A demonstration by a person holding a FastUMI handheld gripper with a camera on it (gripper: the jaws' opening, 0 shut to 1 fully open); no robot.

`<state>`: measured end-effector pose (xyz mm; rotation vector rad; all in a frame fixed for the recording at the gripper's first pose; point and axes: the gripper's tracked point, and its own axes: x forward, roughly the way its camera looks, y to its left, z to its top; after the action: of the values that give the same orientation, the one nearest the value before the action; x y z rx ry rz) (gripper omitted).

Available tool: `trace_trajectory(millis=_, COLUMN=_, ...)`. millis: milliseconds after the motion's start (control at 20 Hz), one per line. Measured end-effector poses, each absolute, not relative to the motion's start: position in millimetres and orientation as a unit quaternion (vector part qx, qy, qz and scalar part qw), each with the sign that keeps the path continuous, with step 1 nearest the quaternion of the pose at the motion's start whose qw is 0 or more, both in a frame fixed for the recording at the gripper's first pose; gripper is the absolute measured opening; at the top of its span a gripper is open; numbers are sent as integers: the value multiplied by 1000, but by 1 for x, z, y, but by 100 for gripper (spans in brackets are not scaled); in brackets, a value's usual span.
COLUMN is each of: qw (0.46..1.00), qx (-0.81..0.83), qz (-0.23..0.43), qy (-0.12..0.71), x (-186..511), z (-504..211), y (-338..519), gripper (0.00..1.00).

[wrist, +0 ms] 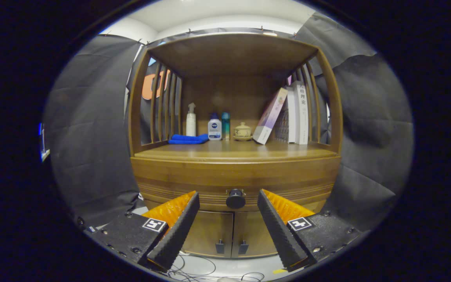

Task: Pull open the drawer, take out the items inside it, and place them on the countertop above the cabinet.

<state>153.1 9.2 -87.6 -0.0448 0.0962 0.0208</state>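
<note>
Two tongs point(228, 197) fingers spread, flanking shut drawer knob point(235, 198).

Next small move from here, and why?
Probably ease straight forward, then close: the open gripper already frames the round dark drawer knob, which sits beyond the fingertips, untouched, on the closed wooden drawer front.

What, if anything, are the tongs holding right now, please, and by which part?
Nothing is held. The tongs stand open, their fingers either side of the drawer knob, which lies beyond them; the drawer is shut.
</note>
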Motion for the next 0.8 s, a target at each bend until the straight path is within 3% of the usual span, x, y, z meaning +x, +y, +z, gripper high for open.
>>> trace_trajectory(millis=500, qw=997, qx=-35, qz=-15, qy=71, x=234, z=-127, y=-8, gripper=98)
trace_trajectory(millis=800, qw=996, qx=-44, qz=-32, qy=75, x=243, z=-136, y=-9, gripper=70)
